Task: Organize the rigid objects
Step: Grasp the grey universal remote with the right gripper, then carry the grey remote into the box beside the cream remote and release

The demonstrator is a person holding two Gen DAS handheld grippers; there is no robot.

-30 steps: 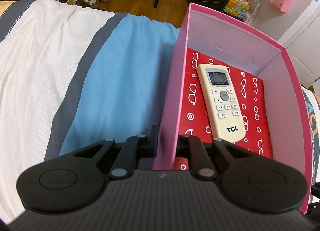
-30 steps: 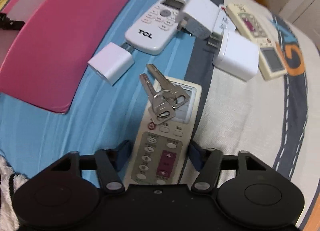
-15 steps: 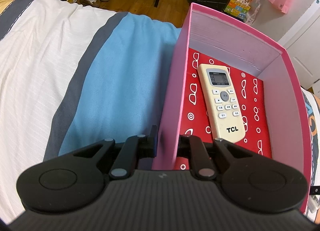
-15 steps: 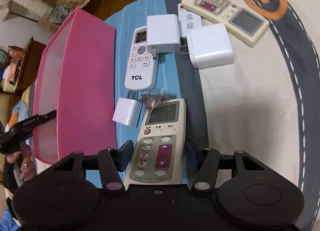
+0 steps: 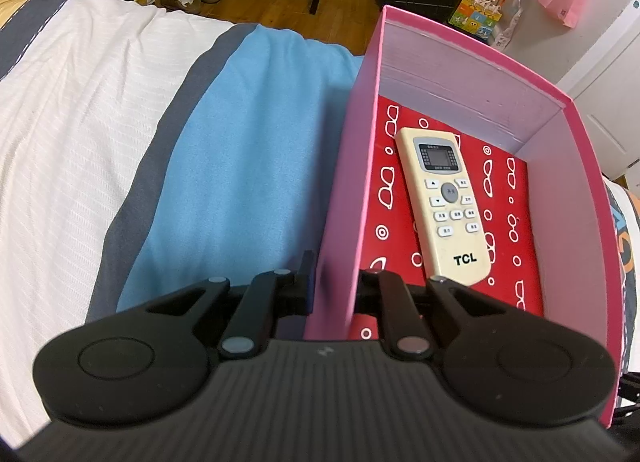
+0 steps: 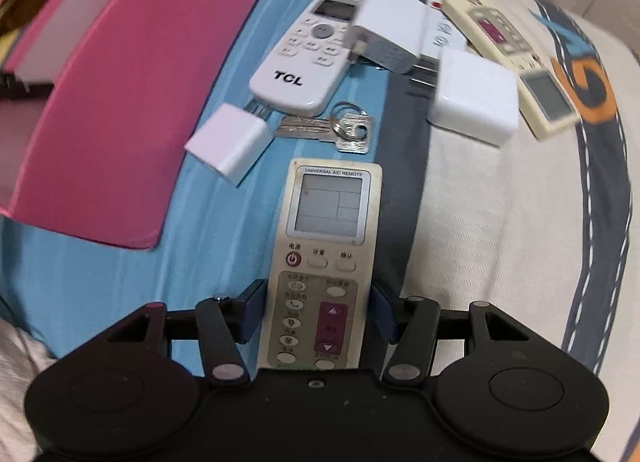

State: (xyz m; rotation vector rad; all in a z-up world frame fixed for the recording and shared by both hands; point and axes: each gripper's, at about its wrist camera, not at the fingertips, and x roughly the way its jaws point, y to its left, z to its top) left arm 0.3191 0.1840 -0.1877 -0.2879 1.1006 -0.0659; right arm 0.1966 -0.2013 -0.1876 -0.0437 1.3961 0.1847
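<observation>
My left gripper [image 5: 334,286] is shut on the near left wall of the pink box [image 5: 344,181], one finger inside and one outside. A cream TCL remote [image 5: 444,205] lies on the box's red patterned floor. In the right wrist view, a beige universal remote [image 6: 324,262] lies lengthwise between the fingers of my right gripper [image 6: 318,314]. Its jaws are opening and the pads stand just off the remote's sides. A bunch of keys [image 6: 332,129] lies on the bed past the remote's top end. The pink box [image 6: 120,101] stands to the left.
Beyond the keys lie a white TCL remote [image 6: 304,57], a small white charger [image 6: 228,141], two larger white plug adapters [image 6: 388,33] [image 6: 474,101] and a cream remote [image 6: 516,57]. The striped bedspread [image 5: 100,141] spreads left of the box, with floor and furniture past the bed's edge.
The right gripper lifted the universal remote and came back down. The keys that lay on the remote now rest on the bed beyond it. The left gripper has not moved.
</observation>
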